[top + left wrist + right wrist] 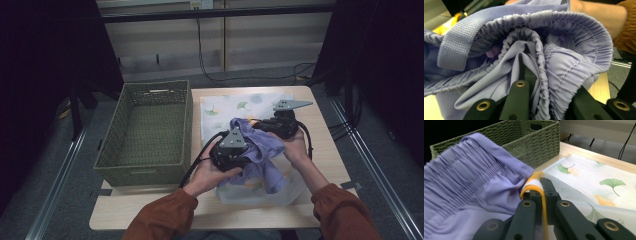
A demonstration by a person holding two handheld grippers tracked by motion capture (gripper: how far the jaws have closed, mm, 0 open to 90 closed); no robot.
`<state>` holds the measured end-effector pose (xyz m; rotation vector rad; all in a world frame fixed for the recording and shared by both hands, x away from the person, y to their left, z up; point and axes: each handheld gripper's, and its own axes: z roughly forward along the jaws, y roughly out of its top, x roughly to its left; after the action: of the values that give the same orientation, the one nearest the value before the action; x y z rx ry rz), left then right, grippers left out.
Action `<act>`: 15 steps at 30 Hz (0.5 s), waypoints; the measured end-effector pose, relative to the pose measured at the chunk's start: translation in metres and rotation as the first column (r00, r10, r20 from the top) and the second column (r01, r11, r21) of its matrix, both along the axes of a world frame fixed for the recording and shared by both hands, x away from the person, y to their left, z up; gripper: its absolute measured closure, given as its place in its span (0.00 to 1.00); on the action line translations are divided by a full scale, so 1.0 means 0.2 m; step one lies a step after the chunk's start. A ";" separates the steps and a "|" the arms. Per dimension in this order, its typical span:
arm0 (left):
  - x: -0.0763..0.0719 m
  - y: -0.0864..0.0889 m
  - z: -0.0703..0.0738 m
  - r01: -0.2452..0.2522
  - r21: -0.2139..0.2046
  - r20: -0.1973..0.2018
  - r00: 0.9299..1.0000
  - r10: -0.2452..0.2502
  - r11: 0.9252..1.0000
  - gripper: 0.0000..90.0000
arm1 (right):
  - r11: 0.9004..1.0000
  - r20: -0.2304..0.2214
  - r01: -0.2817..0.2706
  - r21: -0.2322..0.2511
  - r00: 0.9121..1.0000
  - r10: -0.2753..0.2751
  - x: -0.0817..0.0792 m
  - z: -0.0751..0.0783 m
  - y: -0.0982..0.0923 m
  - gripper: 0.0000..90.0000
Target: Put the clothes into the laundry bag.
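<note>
Lavender shorts are hanging bunched between the two grippers, just above the white laundry bag that is lying on the table. Nearest the person, the left gripper is pinching the gathered elastic waistband, its jaws pressed together on the cloth. Just beyond the shorts, the right gripper is clamping its jaws on the bag's rim with its yellow cord, holding the mouth up beside the garment. To the left of the bag, the green woven basket is standing, touching nothing. Judging from this, the person is stuffing the shorts into the bag. The next move calls for keeping the mouth lifted while the left gripper is pushing the waistband down inside before letting go.
</note>
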<state>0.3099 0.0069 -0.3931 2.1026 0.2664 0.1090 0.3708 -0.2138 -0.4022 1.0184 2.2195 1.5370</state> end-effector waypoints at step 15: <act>0.01 -0.05 -0.16 0.036 0.112 -0.034 0.999 -0.032 0.993 0.90 | 1.000 0.001 0.004 0.000 1.000 -0.004 0.00 0.00 0.00 0.99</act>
<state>0.3118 -0.0035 -0.4248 2.2213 0.2489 0.0710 0.3704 -0.2131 -0.4019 1.0207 2.2156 1.5362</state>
